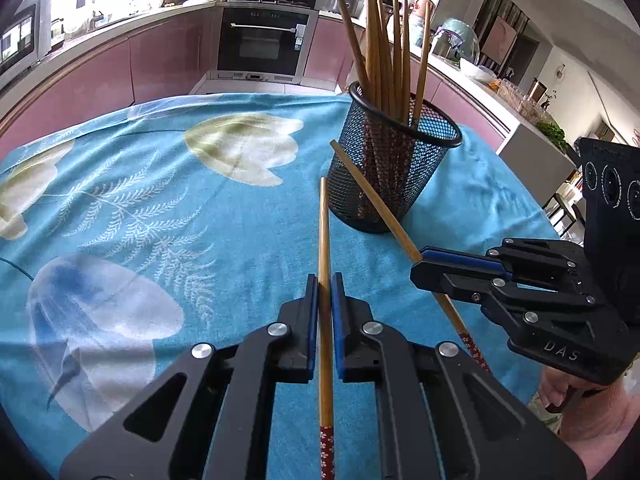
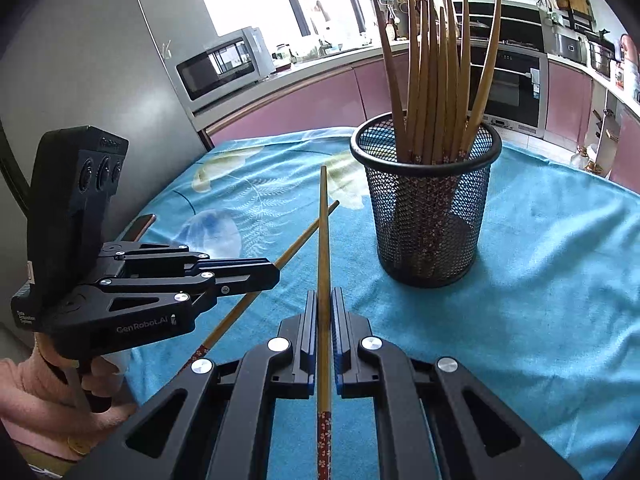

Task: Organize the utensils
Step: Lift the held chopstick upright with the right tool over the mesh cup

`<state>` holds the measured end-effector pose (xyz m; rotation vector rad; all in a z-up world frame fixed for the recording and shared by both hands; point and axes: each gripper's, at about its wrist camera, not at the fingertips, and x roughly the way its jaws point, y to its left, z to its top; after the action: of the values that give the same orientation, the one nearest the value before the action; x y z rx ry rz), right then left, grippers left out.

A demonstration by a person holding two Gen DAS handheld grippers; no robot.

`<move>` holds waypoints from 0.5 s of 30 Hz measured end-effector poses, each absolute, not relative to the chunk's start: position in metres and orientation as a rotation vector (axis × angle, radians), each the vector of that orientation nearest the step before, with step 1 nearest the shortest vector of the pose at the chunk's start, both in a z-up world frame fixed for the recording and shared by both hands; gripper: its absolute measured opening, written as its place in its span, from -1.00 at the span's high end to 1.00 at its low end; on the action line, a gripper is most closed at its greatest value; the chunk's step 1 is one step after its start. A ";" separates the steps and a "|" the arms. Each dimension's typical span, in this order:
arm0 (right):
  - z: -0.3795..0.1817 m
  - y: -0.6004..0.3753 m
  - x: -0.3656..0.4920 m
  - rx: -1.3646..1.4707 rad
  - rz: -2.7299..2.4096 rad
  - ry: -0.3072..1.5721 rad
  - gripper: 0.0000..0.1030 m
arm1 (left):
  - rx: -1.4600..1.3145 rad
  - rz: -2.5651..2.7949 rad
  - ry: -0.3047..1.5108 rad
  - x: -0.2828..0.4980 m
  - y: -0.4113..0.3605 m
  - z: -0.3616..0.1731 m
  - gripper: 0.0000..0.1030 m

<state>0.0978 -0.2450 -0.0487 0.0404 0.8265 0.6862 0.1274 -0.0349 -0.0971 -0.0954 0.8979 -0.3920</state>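
Left wrist view: we find left hand-held gripper (image 1: 325,280) clamped on one chopstick (image 1: 324,232) | right hand-held gripper (image 2: 325,298) clamped on another chopstick (image 2: 323,220) | mesh holder (image 2: 426,216) with chopsticks stands on table (image 2: 552,264), just ahead.

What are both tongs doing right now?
Left tongs: shut on a chopstick.
Right tongs: shut on another chopstick.
Neither is in the cup yet.

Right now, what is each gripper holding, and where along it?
Left gripper and right gripper each clamp one chopstick above its red patterned end.
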 end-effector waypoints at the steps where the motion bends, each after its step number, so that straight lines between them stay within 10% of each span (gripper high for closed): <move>1: -0.046 -0.246 0.096 0.043 0.688 0.815 0.89 | -0.106 -0.397 0.890 0.126 -0.034 -0.094 0.86; 15: -0.018 -0.268 0.082 0.111 0.692 0.724 0.89 | -0.193 -0.481 0.791 0.105 -0.022 -0.053 0.86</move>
<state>0.0822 -0.2678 -0.0182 0.1108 0.7239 0.6921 0.1046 -0.0225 -0.0529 -0.1928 0.7912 -0.4810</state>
